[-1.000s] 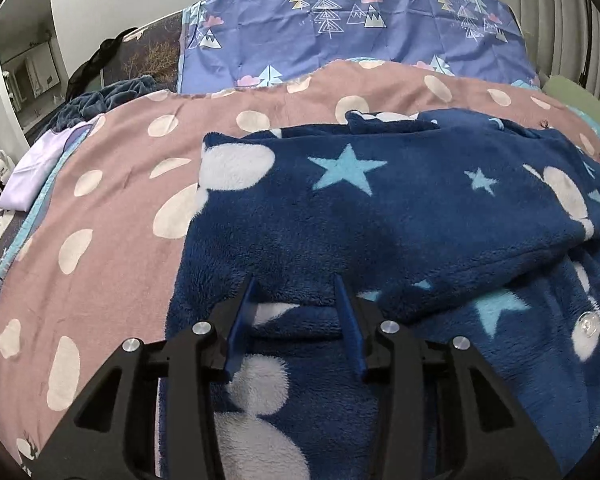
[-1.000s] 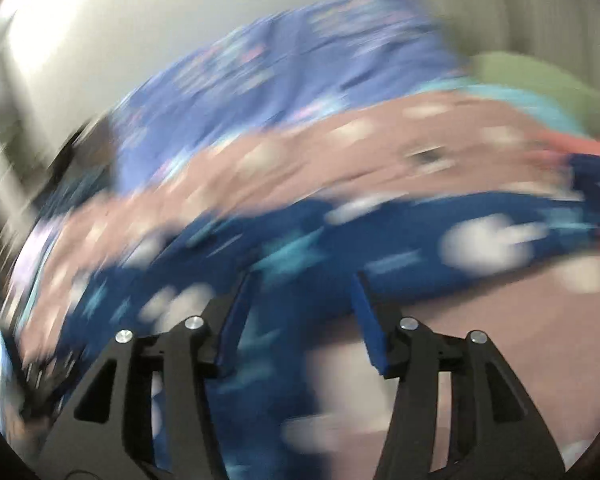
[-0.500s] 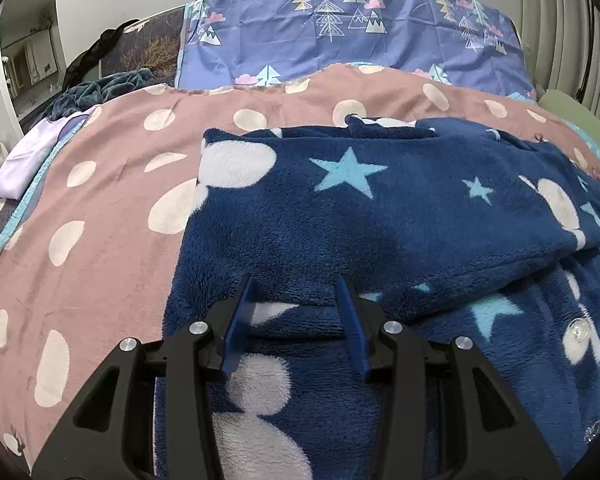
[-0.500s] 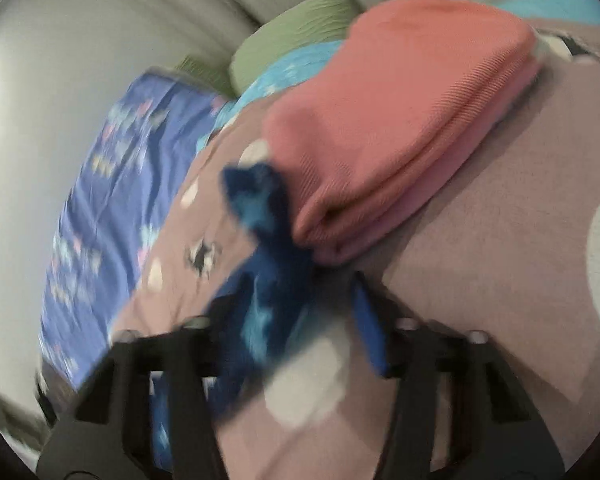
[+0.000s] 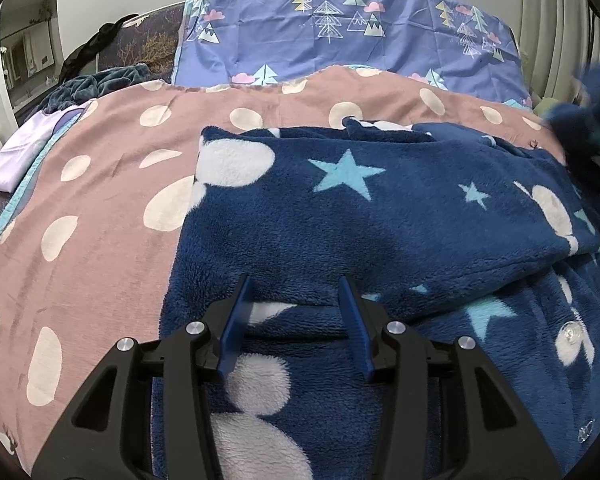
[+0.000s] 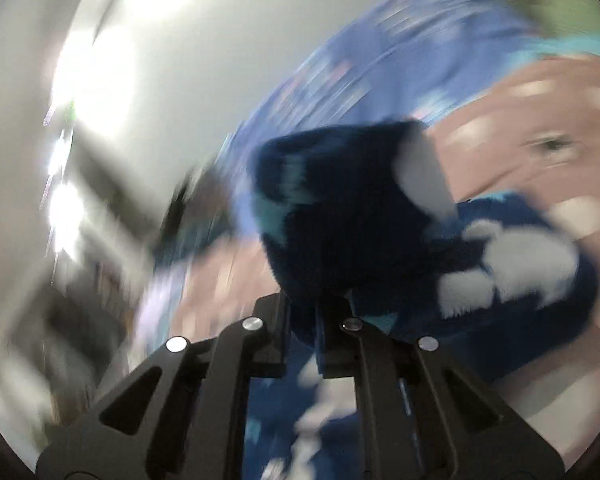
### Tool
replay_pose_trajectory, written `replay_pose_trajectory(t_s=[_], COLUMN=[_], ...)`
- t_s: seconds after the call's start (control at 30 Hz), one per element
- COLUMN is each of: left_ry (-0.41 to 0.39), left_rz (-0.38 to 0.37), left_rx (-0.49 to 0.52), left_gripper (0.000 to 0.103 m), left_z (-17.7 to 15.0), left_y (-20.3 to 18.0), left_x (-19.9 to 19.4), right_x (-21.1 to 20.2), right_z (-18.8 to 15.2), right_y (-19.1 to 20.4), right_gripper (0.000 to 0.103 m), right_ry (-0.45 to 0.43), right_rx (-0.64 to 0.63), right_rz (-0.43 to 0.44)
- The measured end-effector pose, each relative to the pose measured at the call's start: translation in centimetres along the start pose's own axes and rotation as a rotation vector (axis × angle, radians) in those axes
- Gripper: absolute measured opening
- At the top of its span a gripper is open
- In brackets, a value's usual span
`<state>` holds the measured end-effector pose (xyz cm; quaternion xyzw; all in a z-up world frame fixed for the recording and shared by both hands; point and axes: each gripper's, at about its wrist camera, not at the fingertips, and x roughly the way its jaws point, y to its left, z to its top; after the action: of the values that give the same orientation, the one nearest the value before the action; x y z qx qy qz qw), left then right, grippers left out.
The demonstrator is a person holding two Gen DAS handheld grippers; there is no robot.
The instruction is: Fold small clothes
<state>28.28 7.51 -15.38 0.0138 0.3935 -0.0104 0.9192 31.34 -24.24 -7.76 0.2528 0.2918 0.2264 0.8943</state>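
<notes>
Navy fleece garment (image 5: 380,220), patterned with pale stars and white blobs, lying on the pink spotted blanket (image 5: 112,184) directly ahead of and beneath the left gripper (image 5: 296,320). One panel is already turned over the body: its folded edge runs crosswise just beyond the left fingertips, and a lower layer carrying a clear snap button (image 5: 571,333) shows to that gripper's right. The garment's long axis lies across the left view, from the blanket's bare area at left toward the right margin, where a blurred blue end rises off the bed. That end appears in the right wrist view as a fleece bunch (image 6: 352,216) clamped in the right gripper (image 6: 318,320), whose jaws have just been closing and now stand together on the cloth. The left gripper's jaws stand apart, the fleece below them, with no pinch visible. Judged progress: about midway, with one fold laid and the lifted end not yet brought over; squaring and a final fold appear to remain. Beyond the garment stands a blue tree-print cover (image 5: 340,32); far left of the left gripper lies a lilac cloth (image 5: 18,152).
</notes>
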Motion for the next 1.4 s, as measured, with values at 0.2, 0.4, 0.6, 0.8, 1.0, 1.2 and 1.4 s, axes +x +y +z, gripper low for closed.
replay_pose_trajectory(t_s=[0.2,0.4,0.6,0.8,1.0,1.2,1.4], left_ry=[-0.003,0.036,0.195,0.23,0.07,-0.093,0.025], left_rz=[-0.091,-0.487,-0.699,-0.722,-0.681,-0.575,-0.342], left_rx=[-0.048,-0.251,-0.334,-0.422,-0.224,-0.115,-0.179], left_gripper=[0.056,0.064,0.082,0.028,0.009,0.009,0.011], left_z=[0.1,1.6,2.9,4.3,8.2,11.5,9.7], left_y=[1.1,0.7,-4.1,-6.5,-6.5,-1.9,4.5], left_x=[-0.2,-1.5,1.0,3.2,-2.0,-8.4,-2.5], right_x=[7.1,6.8,6.1,6.4,1.5,1.2,1.7], right_z=[-8.1,-8.2,-8.8,-9.1,-8.1,-7.8,-8.2], right_y=[1.2,-0.1,0.1,-0.1,-1.1,-6.7,-5.3], right_gripper=[0.017,0.017,0.017,0.021,0.047,0.023,0.032], right_ry=[0.261,0.23,0.221,0.215,0.063,0.104,0.108], right_rx=[-0.11,-0.101,-0.093,-0.097,-0.067,0.174,0.073], right_rz=[-0.094,-0.071,-0.054,-0.04,-0.021,-0.163,-0.214])
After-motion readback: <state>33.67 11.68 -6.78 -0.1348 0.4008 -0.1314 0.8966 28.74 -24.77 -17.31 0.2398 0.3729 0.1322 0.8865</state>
